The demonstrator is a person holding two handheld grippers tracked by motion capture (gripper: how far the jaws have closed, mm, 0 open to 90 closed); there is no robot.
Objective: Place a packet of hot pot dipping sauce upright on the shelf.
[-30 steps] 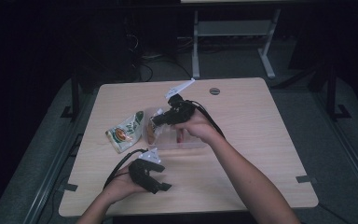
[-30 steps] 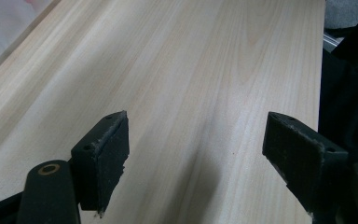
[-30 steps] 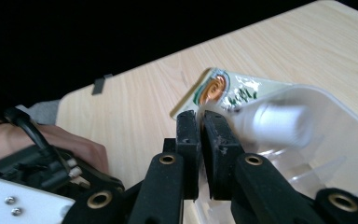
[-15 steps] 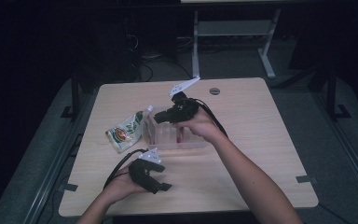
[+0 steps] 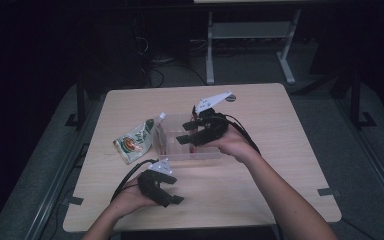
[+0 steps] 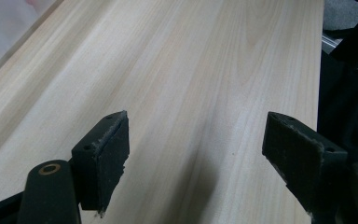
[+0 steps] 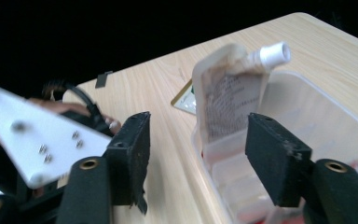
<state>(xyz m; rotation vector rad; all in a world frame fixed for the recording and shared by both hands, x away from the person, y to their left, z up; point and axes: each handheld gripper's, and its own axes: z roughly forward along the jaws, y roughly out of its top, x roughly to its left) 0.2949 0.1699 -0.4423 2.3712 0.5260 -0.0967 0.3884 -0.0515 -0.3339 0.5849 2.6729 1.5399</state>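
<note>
The right gripper (image 5: 186, 136) hangs over the clear plastic compartment box (image 5: 215, 152) in the middle of the pale wooden table (image 5: 260, 190), its black jaws spread wide with nothing between them. In the right gripper view the same gripper (image 7: 198, 158) looks down along the near end wall of the box (image 7: 307, 121). The spouted foil pouch with a white screw nozzle (image 7: 230, 100) leans against that wall from outside, its printed back facing the camera and its nozzle pointing up past the rim. The pouch stands beyond the jaw tips, not touched by either pad.

From the high view the pouch (image 5: 137, 140) lies just left of the box, spout end resting on the box edge, green and orange label up.

The left gripper (image 5: 167, 195) rests low near the front edge of the table, well apart from box and pouch, held in the person's left hand (image 5: 130, 197). In the left gripper view it (image 6: 196, 149) has its jaws wide apart and empty above bare wood grain.
</note>
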